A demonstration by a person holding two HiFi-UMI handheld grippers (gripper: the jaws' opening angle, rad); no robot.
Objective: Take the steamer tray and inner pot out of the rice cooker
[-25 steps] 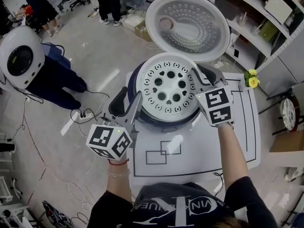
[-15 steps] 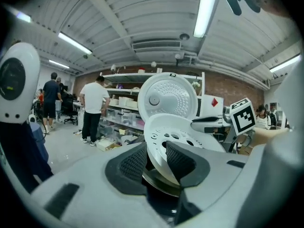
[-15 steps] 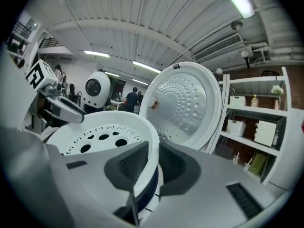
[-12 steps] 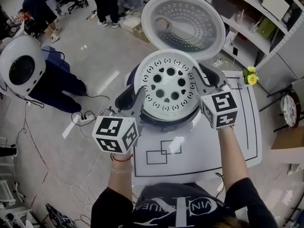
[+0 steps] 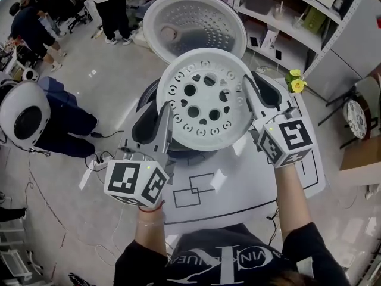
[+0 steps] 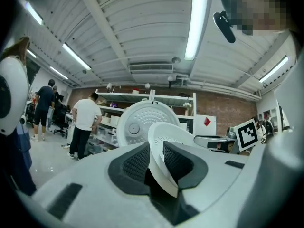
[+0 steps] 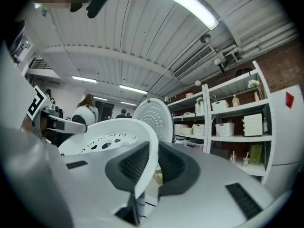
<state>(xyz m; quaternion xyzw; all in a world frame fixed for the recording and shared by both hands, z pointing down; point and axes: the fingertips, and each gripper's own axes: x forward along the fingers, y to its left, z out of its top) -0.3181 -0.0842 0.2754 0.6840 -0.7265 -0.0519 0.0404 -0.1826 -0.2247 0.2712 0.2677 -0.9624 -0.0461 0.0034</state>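
The white perforated steamer tray (image 5: 202,100) hangs level above the dark rice cooker body (image 5: 146,121), whose round lid (image 5: 193,22) stands open behind. My left gripper (image 5: 164,113) is shut on the tray's near-left rim, my right gripper (image 5: 249,91) on its right rim. Both pairs of jaws have just been closing, with the rim between them. In the left gripper view the rim (image 6: 164,141) sits pinched between the black pads of my left gripper (image 6: 156,163). The right gripper view shows the tray rim (image 7: 148,146) clamped in my right gripper (image 7: 152,167). The tray hides the inner pot.
The cooker stands on a white table (image 5: 238,183) marked with black rectangles. Yellow flowers (image 5: 296,82) sit at its far right corner. Shelving (image 5: 286,16) lies beyond. A white round machine (image 5: 24,118) stands on the floor at left, and people (image 5: 110,11) stand farther back.
The tray has risen out of the cooker with both grippers on it. The left jaws, wide beside the rim a second ago, have closed on it.
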